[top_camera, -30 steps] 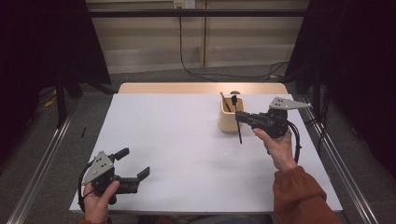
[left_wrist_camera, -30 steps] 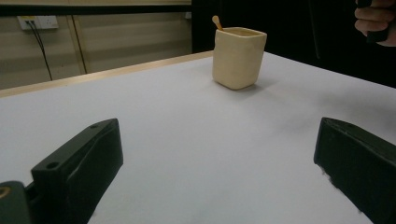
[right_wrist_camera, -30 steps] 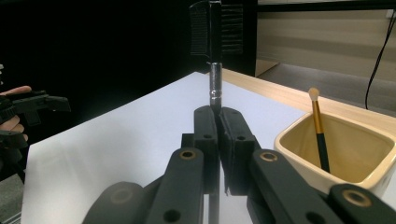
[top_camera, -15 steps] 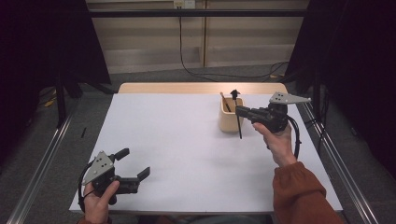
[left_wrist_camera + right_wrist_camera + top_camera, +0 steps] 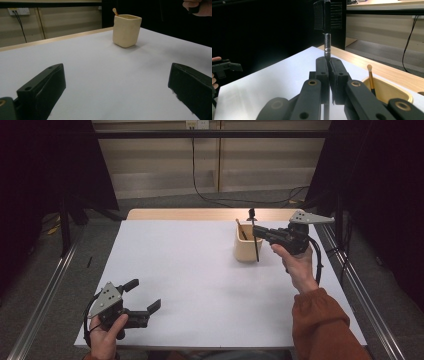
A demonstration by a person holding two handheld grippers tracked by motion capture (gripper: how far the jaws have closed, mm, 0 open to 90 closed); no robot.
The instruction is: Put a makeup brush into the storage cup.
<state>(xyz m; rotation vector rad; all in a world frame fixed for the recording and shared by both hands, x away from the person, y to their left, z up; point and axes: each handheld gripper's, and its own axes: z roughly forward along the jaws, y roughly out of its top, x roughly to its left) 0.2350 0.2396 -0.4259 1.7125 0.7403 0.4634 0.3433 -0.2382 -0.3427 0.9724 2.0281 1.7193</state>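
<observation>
Holding a black brush (image 5: 325, 30) upright, the right gripper (image 5: 259, 233) hangs just beside the cup (image 5: 248, 251), on its right in the high view. Jaws pressed tight on the brush handle, part-way along; bristle head above the jaws, thin tail of the handle pointing down past the cup's outer wall toward the table (image 5: 200, 270). Long axis near vertical, maybe tilted a touch.

Cup stands on the far right part of the table, mouth up, a wooden-handled brush (image 5: 370, 77) already leaning inside. From the right gripper view the cup's opening lies low and to the right of the jaws, close by.

Judgement: the brush is for the cup, and the tail must first clear the rim, so up and across before down.

Left gripper (image 5: 142, 312) rests low at the near left corner, jaws wide, nothing between them, well apart from the cup. Right hand is far nearer.
</observation>
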